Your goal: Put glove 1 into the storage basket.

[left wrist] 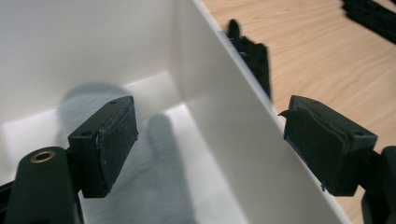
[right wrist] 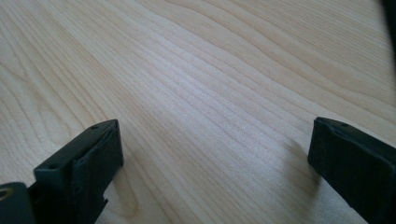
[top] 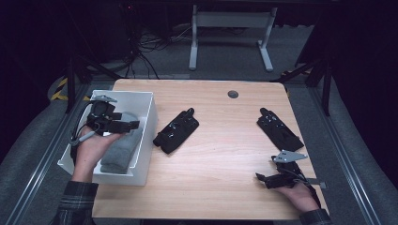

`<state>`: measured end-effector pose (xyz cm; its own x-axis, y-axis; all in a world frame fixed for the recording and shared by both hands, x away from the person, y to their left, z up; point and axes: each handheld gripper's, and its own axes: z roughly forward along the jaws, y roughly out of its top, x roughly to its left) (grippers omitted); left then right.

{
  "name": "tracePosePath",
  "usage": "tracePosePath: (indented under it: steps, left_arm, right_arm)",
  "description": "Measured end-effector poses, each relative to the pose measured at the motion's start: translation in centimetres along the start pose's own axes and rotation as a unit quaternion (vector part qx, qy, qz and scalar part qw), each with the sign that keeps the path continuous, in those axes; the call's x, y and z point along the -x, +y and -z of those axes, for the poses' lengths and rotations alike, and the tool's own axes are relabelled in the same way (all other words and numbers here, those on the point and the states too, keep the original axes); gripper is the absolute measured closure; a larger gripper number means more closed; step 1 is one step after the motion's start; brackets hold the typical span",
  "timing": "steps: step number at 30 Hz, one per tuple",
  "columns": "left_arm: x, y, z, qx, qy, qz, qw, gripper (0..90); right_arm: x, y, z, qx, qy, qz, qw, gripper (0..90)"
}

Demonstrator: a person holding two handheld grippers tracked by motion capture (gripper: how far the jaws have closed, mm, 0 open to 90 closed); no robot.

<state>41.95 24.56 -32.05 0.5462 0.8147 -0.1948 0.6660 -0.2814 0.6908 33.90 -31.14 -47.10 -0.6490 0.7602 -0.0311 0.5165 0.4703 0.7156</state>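
Observation:
A white bin (top: 149, 136) stands on the left part of the wooden table (top: 225, 159). A grey folded cloth (top: 121, 149) lies inside it. My left gripper (top: 133, 125) hovers over the bin, held in a hand, and is open with nothing between the pads. In the left gripper view the open gripper (left wrist: 210, 135) straddles the bin's right wall (left wrist: 233, 140), with the blurred grey cloth (left wrist: 154, 186) below. My right gripper (top: 260, 178) rests low at the table's near right. It is open, and in its own view the gripper (right wrist: 215, 154) has bare wood (right wrist: 210, 70) between its jaws.
A black padded item (top: 176, 131) lies just right of the bin, its end peeking over the wall (left wrist: 254, 58). A second black item (top: 279, 130) lies at the right side (left wrist: 373, 16). A round grommet (top: 233, 94) sits near the far edge.

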Motion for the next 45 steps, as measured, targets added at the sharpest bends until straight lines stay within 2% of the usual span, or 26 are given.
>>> tracePosePath:
  steps: [4,9,12,23,27,28,33,37,39,42,45]
  left_arm:
    - [1.9,0.8,-0.4,0.005,-0.018,-0.017,0.9997,18.0]
    - [3.9,1.4,-1.2,0.004,-0.029,-0.04,0.9988,18.1]
    - [5.3,1.6,-1.7,0.006,-0.039,-0.044,0.9983,18.3]
    - [10.1,2.3,-3.8,0.011,-0.076,-0.085,0.9934,19.1]
    - [11.2,2.1,-4.4,0.009,-0.082,-0.092,0.9923,18.4]
    - [11.8,2.0,-4.9,0.006,-0.085,-0.101,0.9912,18.0]
    - [13.0,1.4,-6.1,0.002,-0.088,-0.108,0.9903,15.9]
    - [14.1,0.2,-8.0,-0.011,-0.089,-0.121,0.9885,15.1]
    - [14.5,-0.4,-8.7,-0.017,-0.092,-0.126,0.9876,14.9]
    - [14.9,-1.3,-9.9,-0.026,-0.086,-0.135,0.9868,14.6]
    - [14.9,-2.5,-11.1,-0.032,-0.093,-0.134,0.9861,14.1]
  right_arm:
    - [0.0,0.0,0.0,0.0,0.0,0.0,1.0,3.5]
    - [0.0,0.0,0.0,0.0,0.0,0.0,1.0,3.4]
    - [0.0,0.0,0.0,0.0,0.0,0.0,1.0,3.4]
    - [0.0,0.0,0.0,0.0,0.001,0.0,1.0,3.2]
    - [0.0,0.0,0.0,-0.001,0.001,0.001,1.0,3.1]
    - [0.0,0.0,0.0,-0.001,0.001,0.001,1.0,3.1]
    - [0.0,0.0,0.0,-0.001,0.001,0.001,1.0,3.1]
    - [0.0,0.0,0.0,-0.001,0.001,0.001,1.0,3.1]
    - [0.0,0.0,0.0,-0.001,0.001,0.001,1.0,3.1]
    - [0.0,0.0,0.0,-0.001,0.001,0.001,1.0,3.1]
    - [0.0,0.0,0.0,-0.001,0.0,0.001,1.0,3.1]
